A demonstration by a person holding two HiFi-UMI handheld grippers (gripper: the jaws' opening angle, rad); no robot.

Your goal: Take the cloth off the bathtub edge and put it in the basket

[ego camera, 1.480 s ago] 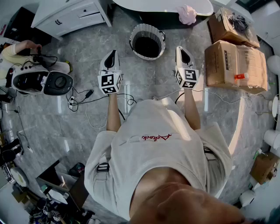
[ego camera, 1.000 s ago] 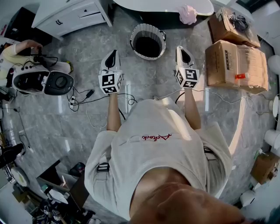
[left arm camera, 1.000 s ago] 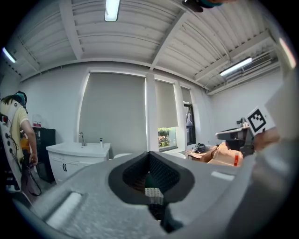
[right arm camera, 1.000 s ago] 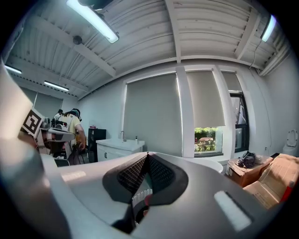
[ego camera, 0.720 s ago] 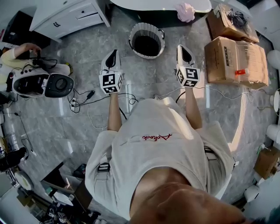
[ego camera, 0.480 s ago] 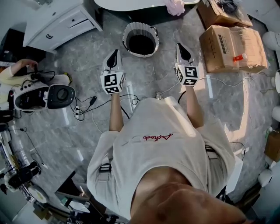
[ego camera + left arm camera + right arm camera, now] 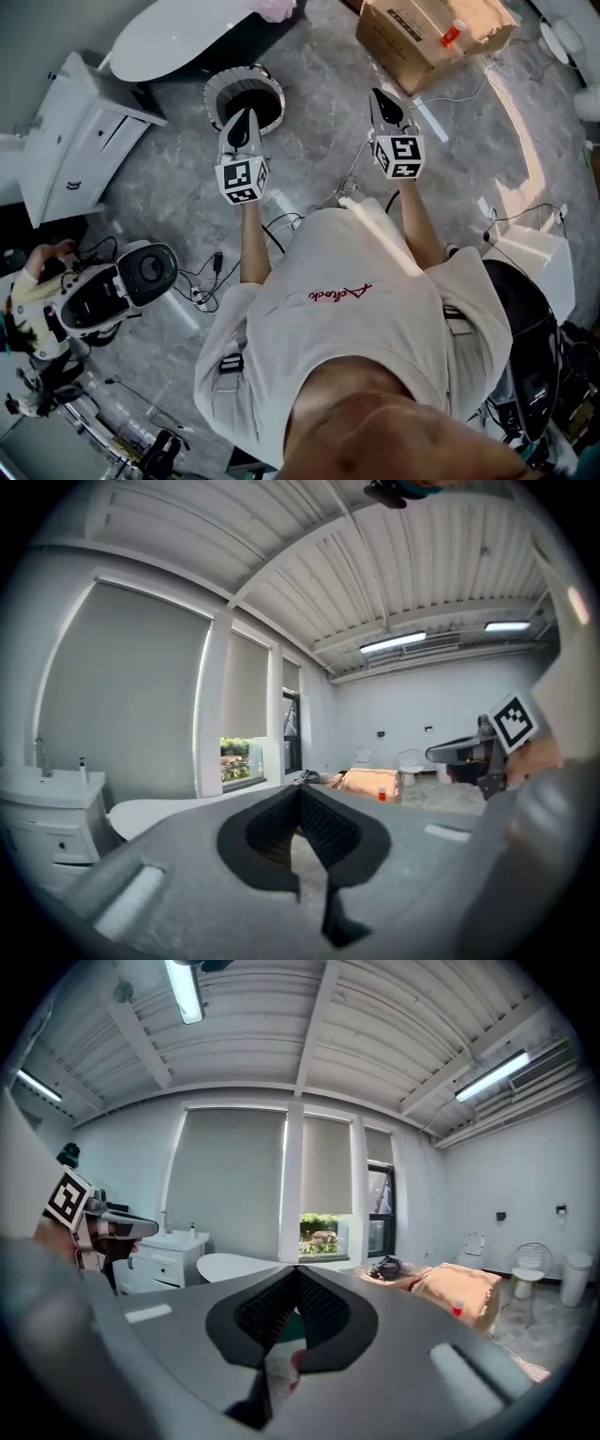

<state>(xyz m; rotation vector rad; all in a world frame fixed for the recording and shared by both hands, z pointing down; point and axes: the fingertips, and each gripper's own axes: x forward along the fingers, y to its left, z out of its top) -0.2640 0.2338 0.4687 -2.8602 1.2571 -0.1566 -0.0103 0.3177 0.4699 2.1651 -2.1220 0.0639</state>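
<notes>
Both grippers are empty and held out level in front of the person. The left gripper [image 7: 240, 127] has its fingers [image 7: 333, 832] pressed together with nothing between them, and the right gripper [image 7: 386, 105] has its fingers [image 7: 323, 1314] closed the same way.

The pink cloth [image 7: 277, 7] lies bunched on the rim of the white bathtub [image 7: 169, 37], right at the top edge of the head view and well apart from both grippers. The ribbed basket [image 7: 270, 89] stands on the grey floor [image 7: 319, 103] just beside the bathtub. The left gripper is over it in this view.

The task looks barely begun, with the approach and the grasp not yet made.

Likely troubles from here:
- **Closed fingers:** if they reach the cloth shut, they would only push it along the rim or off into the bathtub, so they need to spread first.
- **Poor sight of the cloth:** it is almost out of the head view, which could make aiming poor.
- **Shallow pinch:** catching only one fold of soft fabric could let it slip free on the way to the basket.
- **Loose cables:** the cables [image 7: 286, 223] lie across the floor near the person's feet and could snag a step forward.
- **Drop at the basket:** the cloth could catch on the rim and hang outside
</notes>
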